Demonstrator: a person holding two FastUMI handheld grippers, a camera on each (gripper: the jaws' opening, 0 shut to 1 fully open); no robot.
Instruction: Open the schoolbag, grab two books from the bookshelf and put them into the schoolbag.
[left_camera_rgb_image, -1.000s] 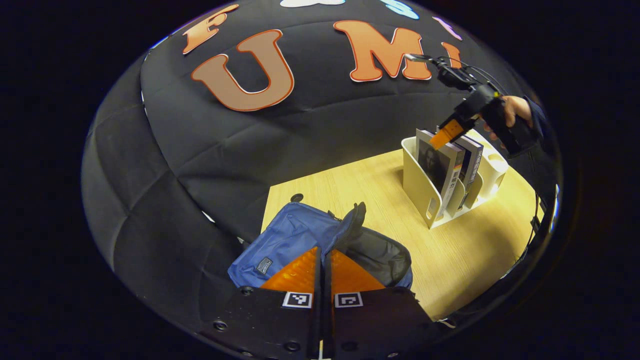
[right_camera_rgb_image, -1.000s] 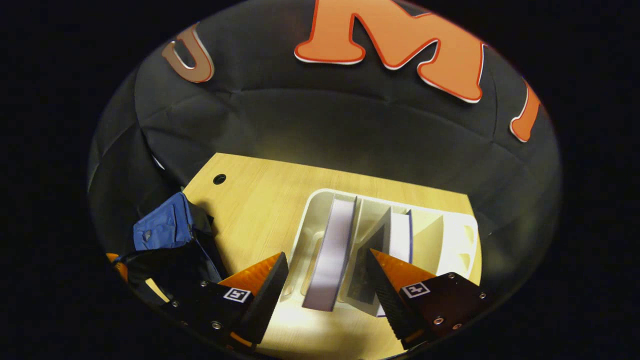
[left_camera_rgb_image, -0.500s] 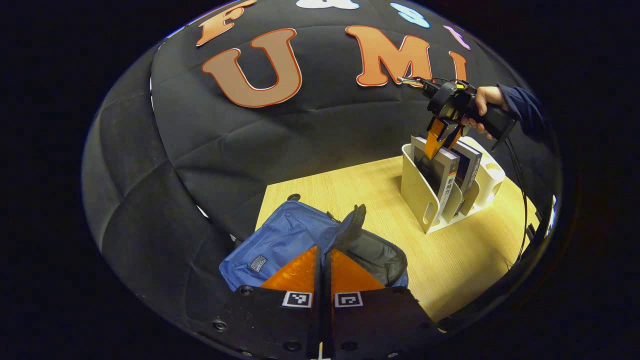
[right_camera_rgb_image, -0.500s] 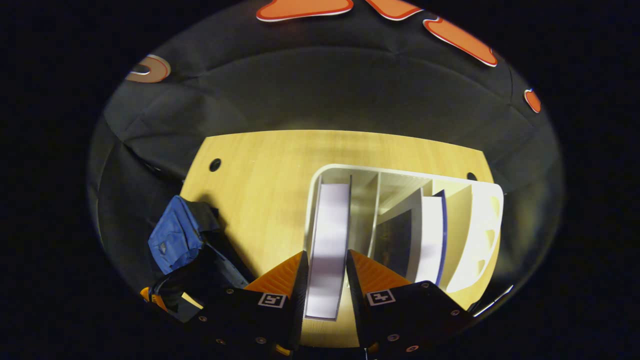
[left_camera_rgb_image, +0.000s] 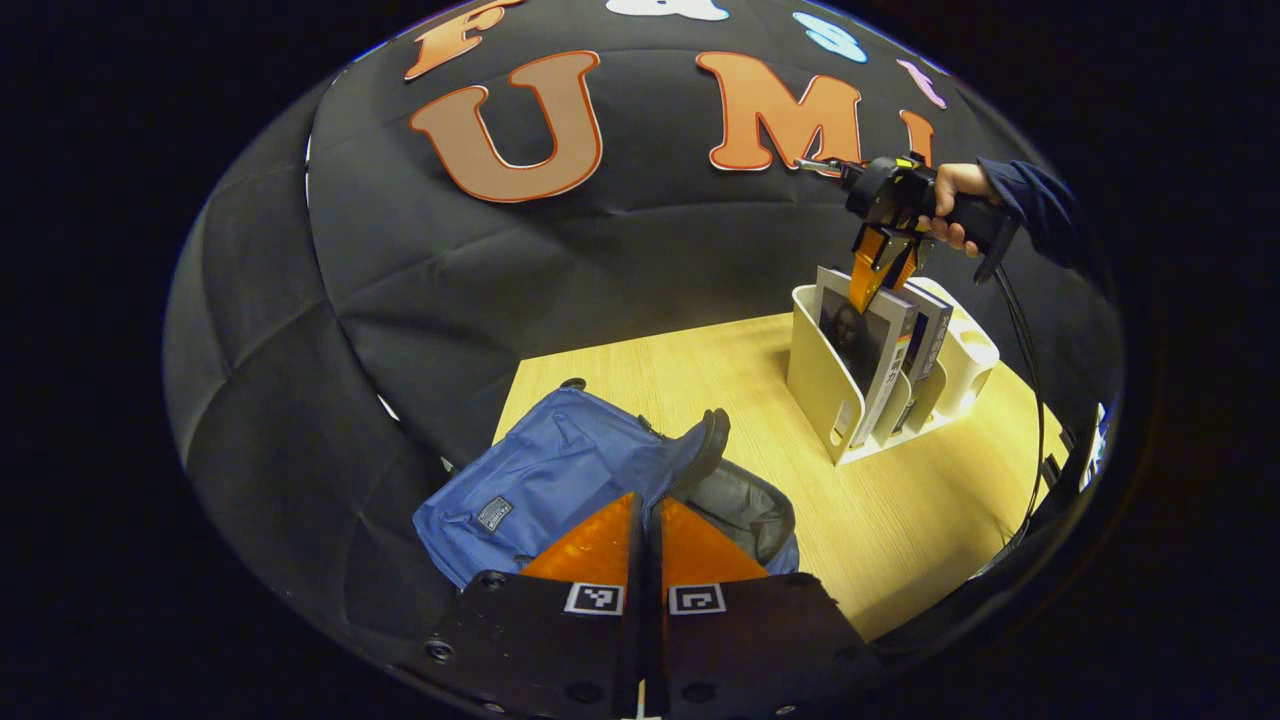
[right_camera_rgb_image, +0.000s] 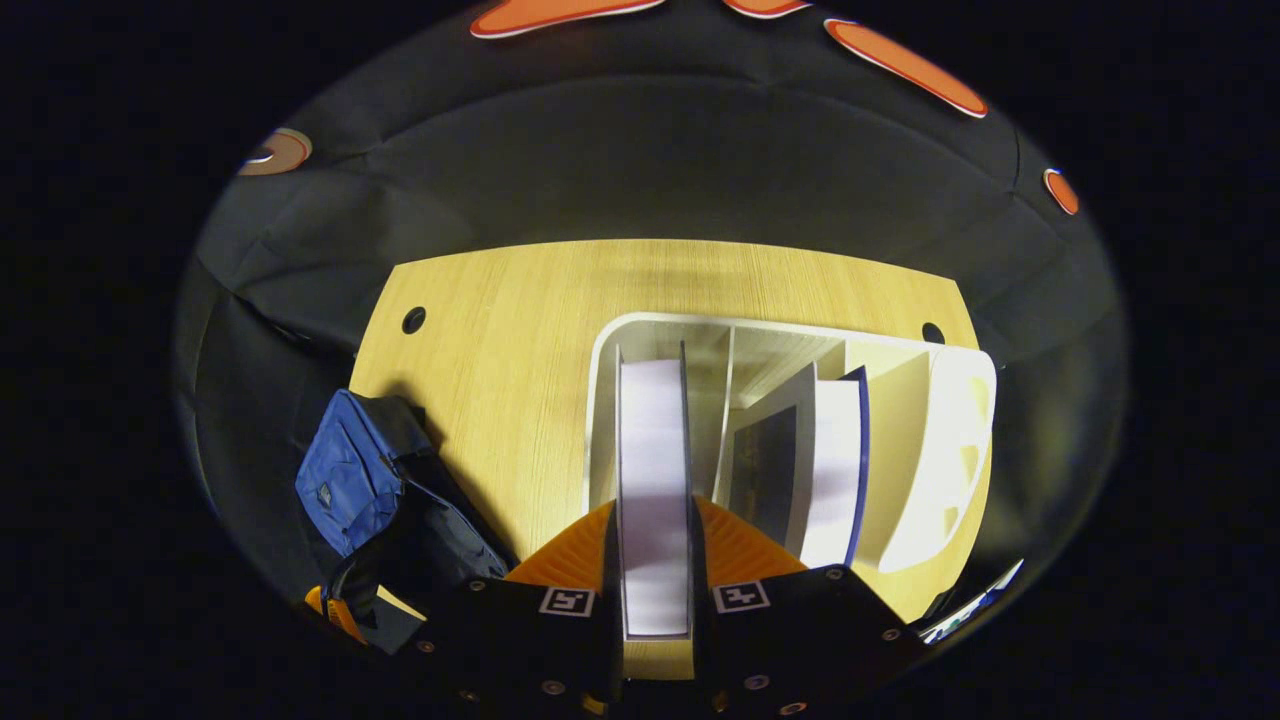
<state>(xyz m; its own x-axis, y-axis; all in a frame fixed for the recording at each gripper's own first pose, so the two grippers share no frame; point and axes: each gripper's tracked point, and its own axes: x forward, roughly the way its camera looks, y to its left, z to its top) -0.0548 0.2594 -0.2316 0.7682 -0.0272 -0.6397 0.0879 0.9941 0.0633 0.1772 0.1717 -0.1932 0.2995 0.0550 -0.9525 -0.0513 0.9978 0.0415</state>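
Note:
The blue schoolbag (left_camera_rgb_image: 560, 478) lies open on the wooden table, its dark inside (left_camera_rgb_image: 740, 505) showing; it also appears at the left of the right gripper view as the schoolbag (right_camera_rgb_image: 345, 485). My left gripper (left_camera_rgb_image: 647, 520) hovers over the bag, shut with nothing between its fingers. A white bookshelf (right_camera_rgb_image: 935, 440) holds two upright books. My right gripper (right_camera_rgb_image: 653, 545) comes down from above and is shut on the top edge of the left book (right_camera_rgb_image: 652, 440). The second book (right_camera_rgb_image: 835, 460) leans in a slot to the right. From the left gripper view the right gripper (left_camera_rgb_image: 880, 275) pinches the book (left_camera_rgb_image: 865, 345) in the bookshelf (left_camera_rgb_image: 825, 375).
The wooden table (right_camera_rgb_image: 520, 330) has two round cable holes (right_camera_rgb_image: 413, 320) near its back edge. A hand in a dark sleeve (left_camera_rgb_image: 1030, 200) holds the right gripper, with a cable hanging down by the table's right edge. Black cloth wall stands behind.
The right gripper swung over the bookshelf, dropped astride the left book and closed on it. The left gripper drew back a little from the bag and stayed shut.

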